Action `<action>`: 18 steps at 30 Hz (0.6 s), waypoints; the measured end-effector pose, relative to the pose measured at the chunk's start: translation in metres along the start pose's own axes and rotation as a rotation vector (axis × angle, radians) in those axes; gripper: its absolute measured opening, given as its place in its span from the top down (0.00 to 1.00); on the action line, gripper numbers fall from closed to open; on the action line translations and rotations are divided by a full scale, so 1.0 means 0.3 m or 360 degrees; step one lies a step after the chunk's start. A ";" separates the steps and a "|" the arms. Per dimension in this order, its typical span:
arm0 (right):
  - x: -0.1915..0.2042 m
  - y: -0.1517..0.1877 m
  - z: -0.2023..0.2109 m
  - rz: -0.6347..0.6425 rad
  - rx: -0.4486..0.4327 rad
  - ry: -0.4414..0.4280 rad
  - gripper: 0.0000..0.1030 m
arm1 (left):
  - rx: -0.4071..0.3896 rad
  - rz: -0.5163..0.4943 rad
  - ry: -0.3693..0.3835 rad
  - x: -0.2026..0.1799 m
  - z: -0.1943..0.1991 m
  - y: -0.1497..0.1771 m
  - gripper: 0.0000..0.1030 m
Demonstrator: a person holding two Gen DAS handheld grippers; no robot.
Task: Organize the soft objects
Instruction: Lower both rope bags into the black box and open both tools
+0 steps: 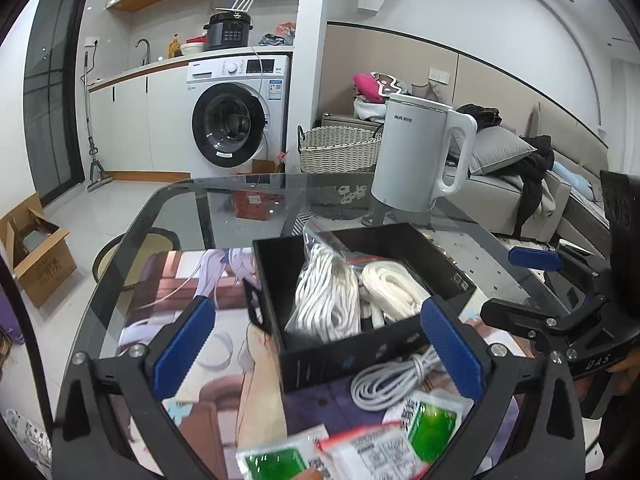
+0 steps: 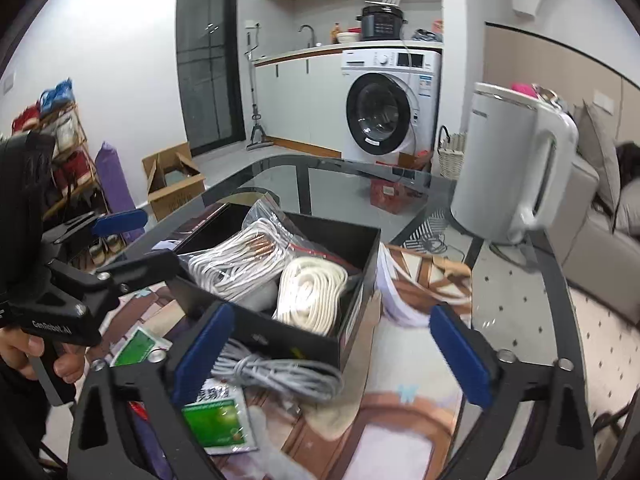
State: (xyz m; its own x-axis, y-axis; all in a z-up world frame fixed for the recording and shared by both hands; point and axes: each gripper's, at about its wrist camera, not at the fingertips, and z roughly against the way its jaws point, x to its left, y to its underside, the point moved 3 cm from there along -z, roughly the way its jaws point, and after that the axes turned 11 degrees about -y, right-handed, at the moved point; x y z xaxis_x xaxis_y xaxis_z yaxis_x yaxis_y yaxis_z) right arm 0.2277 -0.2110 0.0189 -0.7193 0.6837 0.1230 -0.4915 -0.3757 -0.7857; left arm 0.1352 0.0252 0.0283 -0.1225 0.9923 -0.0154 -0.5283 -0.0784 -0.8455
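On the glass-topped table (image 1: 180, 208) an open black cardboard box (image 1: 316, 364) rests on a printed mat (image 1: 192, 292). In the box, two bagged white rope bundles (image 1: 326, 296) lie side by side. A loose coiled white cable (image 1: 392, 380) lies before it, green-printed sachets (image 1: 430, 426) nearer still. A white electric kettle (image 1: 416, 156) stands behind the box.

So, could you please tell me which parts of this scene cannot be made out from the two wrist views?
- Floor of the black box: both views, hidden under the bagged white rope and the flat white cord.
- Green sachets: left wrist view, cut off by the bottom edge; print too small to read.
- Grey cable coil: right wrist view, blurred, its ends hidden behind the right gripper.
- Kettle: right wrist view, blurred, its label unreadable.
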 end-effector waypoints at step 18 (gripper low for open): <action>0.078 0.126 0.052 -0.0020 0.0100 -0.0058 0.01 | 0.0065 -0.0135 -0.0001 0.007 0.089 0.137 0.00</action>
State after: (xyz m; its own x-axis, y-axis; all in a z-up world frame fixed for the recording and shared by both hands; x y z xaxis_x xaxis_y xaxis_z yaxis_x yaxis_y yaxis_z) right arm 0.1847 -0.2191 0.0017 -0.7295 0.6660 0.1555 -0.5296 -0.4063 -0.7446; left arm 0.0909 0.0217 0.0077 -0.0767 0.9955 0.0557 -0.5707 0.0020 -0.8212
